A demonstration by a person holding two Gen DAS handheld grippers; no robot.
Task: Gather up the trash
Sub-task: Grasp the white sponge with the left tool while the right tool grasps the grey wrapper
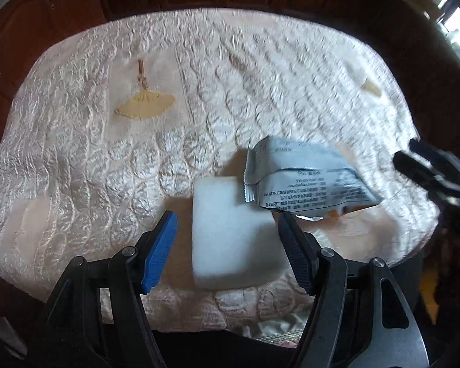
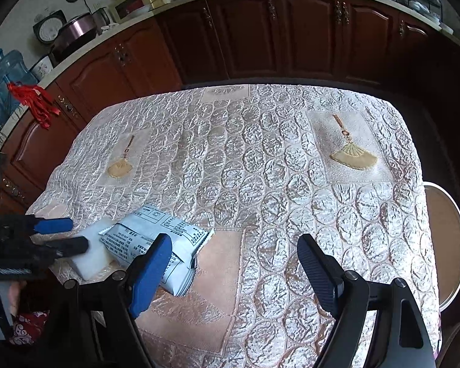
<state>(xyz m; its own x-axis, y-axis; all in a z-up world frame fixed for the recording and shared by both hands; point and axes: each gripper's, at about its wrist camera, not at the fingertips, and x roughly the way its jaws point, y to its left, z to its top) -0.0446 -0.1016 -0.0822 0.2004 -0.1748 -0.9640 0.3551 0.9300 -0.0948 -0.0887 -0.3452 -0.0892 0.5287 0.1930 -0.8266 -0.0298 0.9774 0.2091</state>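
A white foam block [image 1: 230,233] lies on the quilted tablecloth [image 1: 107,159]. A grey printed snack wrapper [image 1: 303,178] rests partly on its far right corner. My left gripper [image 1: 227,224] is open with the block between its jaws, not clamped. In the right wrist view the wrapper [image 2: 156,239] and the block [image 2: 92,257] lie at the left, with the left gripper [image 2: 67,236] beside the block. My right gripper [image 2: 233,248] is open and empty over the cloth, its left finger [image 2: 150,273] in front of the wrapper.
Embroidered gold fans [image 2: 354,155] decorate the cloth. Dark wooden cabinets [image 2: 260,30] stand behind the table under a cluttered counter. A round stool [image 2: 447,245] sits at the table's right edge. A water jug [image 2: 6,73] stands at far left.
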